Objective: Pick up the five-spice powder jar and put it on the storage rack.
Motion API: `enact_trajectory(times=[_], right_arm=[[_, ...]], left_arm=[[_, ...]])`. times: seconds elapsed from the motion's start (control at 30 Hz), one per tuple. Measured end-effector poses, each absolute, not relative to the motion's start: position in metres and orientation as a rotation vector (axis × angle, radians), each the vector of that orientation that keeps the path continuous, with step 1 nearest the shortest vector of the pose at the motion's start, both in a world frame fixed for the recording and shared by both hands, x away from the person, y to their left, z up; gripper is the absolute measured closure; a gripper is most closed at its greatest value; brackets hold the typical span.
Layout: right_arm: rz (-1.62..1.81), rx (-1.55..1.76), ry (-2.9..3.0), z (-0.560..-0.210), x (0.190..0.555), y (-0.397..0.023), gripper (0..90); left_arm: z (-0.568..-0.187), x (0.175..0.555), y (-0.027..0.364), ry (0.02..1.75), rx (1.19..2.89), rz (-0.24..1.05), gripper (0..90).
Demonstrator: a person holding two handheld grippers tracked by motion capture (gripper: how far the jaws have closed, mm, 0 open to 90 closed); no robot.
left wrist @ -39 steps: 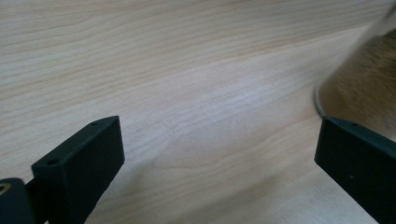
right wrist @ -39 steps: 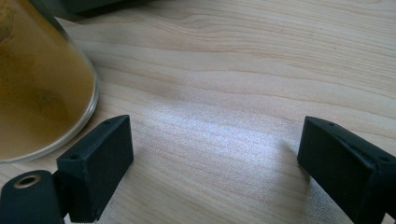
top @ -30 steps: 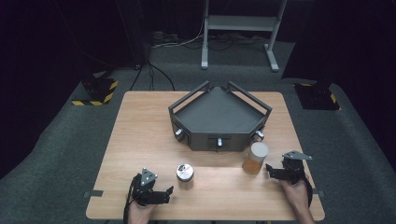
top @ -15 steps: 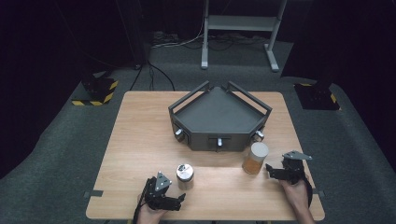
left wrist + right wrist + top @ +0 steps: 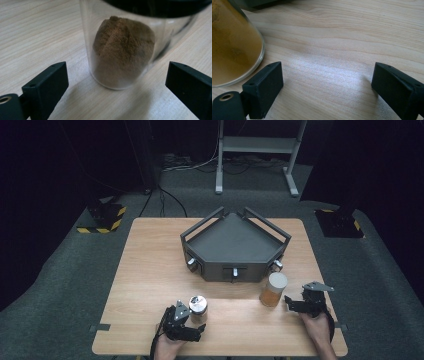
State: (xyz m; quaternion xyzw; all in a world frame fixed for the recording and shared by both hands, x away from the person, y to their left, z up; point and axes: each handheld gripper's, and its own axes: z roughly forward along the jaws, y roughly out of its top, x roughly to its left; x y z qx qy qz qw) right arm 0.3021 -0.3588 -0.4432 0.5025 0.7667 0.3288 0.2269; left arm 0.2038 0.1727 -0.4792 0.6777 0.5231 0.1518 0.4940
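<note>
Small jar (image 5: 198, 307): clear glass with a metal-coloured cap, part-filled with dark brown powder – stands upright on the table (image 5: 150, 270), near its front edge and left of centre.
Left gripper (image 5: 192, 332): just in front of the small jar. In the left gripper view the small jar (image 5: 122, 50) stands between the two jaws with bare wood showing on each side. The jaws have just been closing, yet they are released and press on nothing.
Tall jar (image 5: 273, 289): pale lid, amber-brown contents – upright, just in front of the tray's front wall and right of centre.
Right gripper (image 5: 290, 302): just to the right of the tall jar. In the right gripper view the tall jar (image 5: 234, 45) sits to the left of the left-hand jaw, outside the gap. The jaws are released, with bare table between them.
Tray (image 5: 235, 265): dark, five-sided, with rail handles on its back sides and knobs on its front walls. It occupies the table centre and closes off the way behind both jars.
Open room: broad bare wood left of the tray and between the two jars; narrow strip from each gripper to the front edge.
Beyond the table: grey carpet, a metal stand base (image 5: 255, 142), two weights with yellow-black stripes.
Count: two jars, two grippers, one tray.
</note>
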Motion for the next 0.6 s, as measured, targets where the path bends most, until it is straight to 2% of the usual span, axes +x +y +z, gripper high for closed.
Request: enact_trajectory(times=[0.6], right_arm=[[0.906, 1.385, 2.113, -0.443, 0.302, -0.359, 10.2]], left_arm=[[-0.480, 0.213, 0.154, 1.231, 1.668, 0.414, 13.2]])
